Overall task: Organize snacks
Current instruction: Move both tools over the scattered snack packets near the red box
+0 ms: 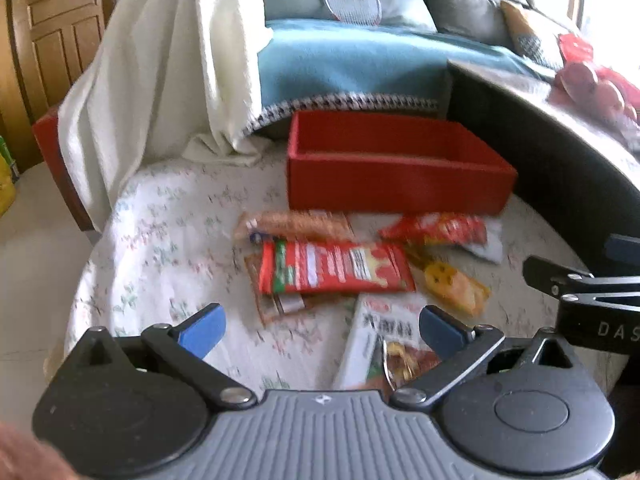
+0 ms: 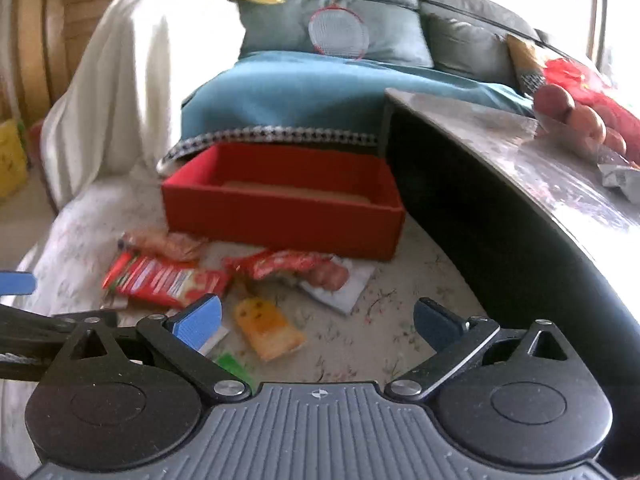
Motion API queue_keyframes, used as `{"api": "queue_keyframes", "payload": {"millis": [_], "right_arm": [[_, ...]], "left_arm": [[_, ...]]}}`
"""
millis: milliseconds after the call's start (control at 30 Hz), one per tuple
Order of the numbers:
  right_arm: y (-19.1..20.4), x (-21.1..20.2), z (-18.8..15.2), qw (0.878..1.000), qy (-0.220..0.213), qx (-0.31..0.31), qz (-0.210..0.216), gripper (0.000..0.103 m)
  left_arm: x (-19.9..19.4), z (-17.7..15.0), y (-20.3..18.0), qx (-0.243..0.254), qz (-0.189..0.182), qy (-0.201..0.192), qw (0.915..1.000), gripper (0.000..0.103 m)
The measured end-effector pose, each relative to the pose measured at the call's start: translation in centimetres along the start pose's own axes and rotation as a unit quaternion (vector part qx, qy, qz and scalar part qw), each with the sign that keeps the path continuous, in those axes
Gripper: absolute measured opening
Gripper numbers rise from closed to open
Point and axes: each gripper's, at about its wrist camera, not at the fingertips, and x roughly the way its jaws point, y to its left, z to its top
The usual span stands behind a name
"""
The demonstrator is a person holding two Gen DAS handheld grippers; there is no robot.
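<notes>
The snacks lie in a loose pile on the desk with the flowery cloth (image 1: pixel 168 240), just in front of the red box (image 1: pixel 396 172), which sits at the far edge of the desk, next to the dark side of a higher table (image 2: pixel 500 152). From what shows, the box looks empty, so I think the sorting is just starting. The left gripper (image 1: pixel 320 330) hangs over the near part of the pile with its jaws wide apart and nothing in them. The right gripper (image 2: pixel 318 322) is the same, released and empty, and it hangs over the yellow snack (image 2: pixel 268 326). The big red packet (image 1: pixel 334 268) lies flat on top of a brown packet (image 1: pixel 276 304), so it is a good one to take first. A white box of food (image 1: pixel 380 344) lies at the near edge, just under the left jaws. To do this well, go for one snack at a time. Come down with the jaws on both long sides of the packet and squeeze softly, since the wrappers look thin and slippery. Lift it clear of the others, then carry it over the red wall and let go low inside. The two grippers are close, so move only one at a time.
</notes>
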Motion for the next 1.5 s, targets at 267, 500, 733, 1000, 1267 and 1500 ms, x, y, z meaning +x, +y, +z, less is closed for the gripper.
{"api": "queue_keyframes", "payload": {"millis": [267, 500, 733, 1000, 1267, 1500], "right_arm": [[0.3, -3.3, -0.9, 0.996, -0.084, 0.013, -0.034, 0.103], [0.2, -1.3, -1.0, 1.000, -0.020, 0.013, -0.006, 0.103], [-0.8, -0.5, -2.4, 0.998, 0.035, 0.035, -0.039, 0.103], [0.3, -0.1, -2.8, 0.998, 0.054, 0.010, -0.043, 0.103], [0.6, 0.2, -2.8, 0.997, 0.062, 0.015, -0.035, 0.103], [0.3, 0.6, -2.9, 0.997, 0.075, 0.026, -0.026, 0.103]], "left_arm": [[0.1, -1.1, -0.8, 0.025, -0.006, 0.009, 0.9996, 0.098], [0.5, -1.9, -2.3, 0.070, -0.007, 0.018, 0.9973, 0.098], [1.5, -1.8, -2.0, 0.056, 0.005, 0.038, 0.9977, 0.097], [1.7, -1.7, -1.5, 0.044, 0.011, 0.045, 0.9980, 0.096], [1.7, -1.6, -1.3, 0.039, 0.016, 0.044, 0.9981, 0.095], [1.8, -1.7, -1.3, 0.040, 0.017, 0.047, 0.9979, 0.095]]}}
